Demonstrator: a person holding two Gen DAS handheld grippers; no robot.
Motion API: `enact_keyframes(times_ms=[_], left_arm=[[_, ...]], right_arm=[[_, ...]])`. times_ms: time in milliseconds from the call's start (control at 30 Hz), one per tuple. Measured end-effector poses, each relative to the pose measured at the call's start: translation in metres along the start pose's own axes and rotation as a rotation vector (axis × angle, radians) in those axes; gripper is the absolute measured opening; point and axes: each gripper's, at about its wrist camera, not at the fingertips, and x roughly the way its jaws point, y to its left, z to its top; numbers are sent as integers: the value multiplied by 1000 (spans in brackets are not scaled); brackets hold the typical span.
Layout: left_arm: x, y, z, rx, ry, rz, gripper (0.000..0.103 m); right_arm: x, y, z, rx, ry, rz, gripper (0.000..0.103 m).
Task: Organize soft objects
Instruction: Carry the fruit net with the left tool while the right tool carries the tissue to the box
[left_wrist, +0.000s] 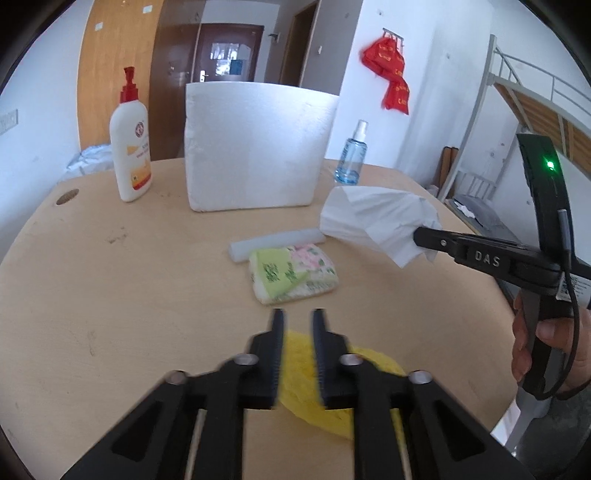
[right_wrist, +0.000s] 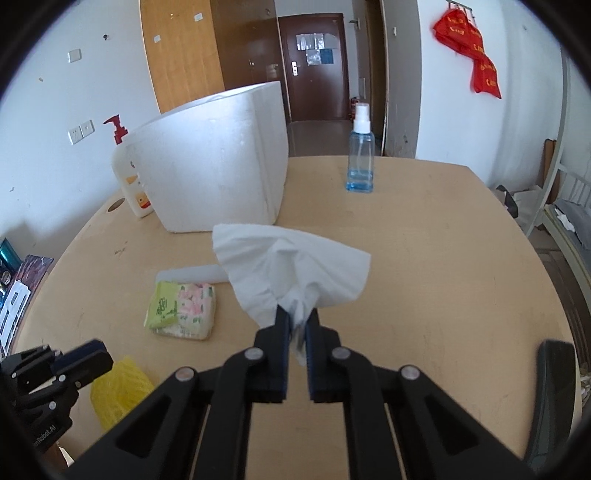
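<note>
A light wooden table (left_wrist: 110, 295) carries everything. At its far side stand a white foam box (left_wrist: 255, 147), a white pump bottle (left_wrist: 131, 147) with a red top to the left of it, and a blue spray bottle (left_wrist: 352, 155) to the right. Nearer the middle lie a tissue pack (left_wrist: 291, 275) touching a white foam strip (left_wrist: 273, 242) behind it, and a yellow mesh sleeve (right_wrist: 118, 391) sits near the front edge.

On the surface (left_wrist: 110, 295) we see the foam box (left_wrist: 255, 147) at the back, the pump bottle (left_wrist: 131, 147) to its left and the spray bottle (left_wrist: 351, 155) to its right. Before the box lies a foam strip (left_wrist: 273, 242), the tissue pack (left_wrist: 291, 273) touching its near side. Nearest us lies the mesh sponge (left_wrist: 299, 369).
</note>
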Motion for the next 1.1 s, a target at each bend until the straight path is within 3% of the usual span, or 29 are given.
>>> enact_keyframes(times_ms=[167,233,267,300,367,433,633,767,833,900,967,1100], left_arm=[[-4,-11,-8,37,7,-6,9],[-6,-15,-10,48,7,9,21],[-7,-14,-10,43,3,7,44],[-8,-14,-11,37,1,9,74],[-13,-13,-12,23,-24,6,86],[-14,-13,-12,22,-27,6,85],[-1,-17,-17,5,65,-39,85],[7,-20,-19,15,85,-26,85],[11,-20,-19,12,97,-30,71],[13,-21,-20,19,105,-26,37],[18,-22,-21,31,126,-10,19],[9,-20,-19,39,87,-18,14]], right_arm=[[-7,-1,-2,-3,-8,8,10],[-8,-1,-3,-7,-8,12,10],[-7,-1,-4,-5,-6,13,10],[-8,-2,-5,-4,-5,15,10],[-8,-2,-5,-4,-4,18,10],[-9,-3,-6,-2,-6,21,10],[-12,-5,-6,2,-12,25,10],[-14,-6,-9,4,-14,25,10],[-15,-6,-9,4,-15,26,10],[-16,-7,-9,6,-16,26,10],[-17,-7,-8,8,-21,27,10],[-23,-6,-8,7,-36,32,10]])
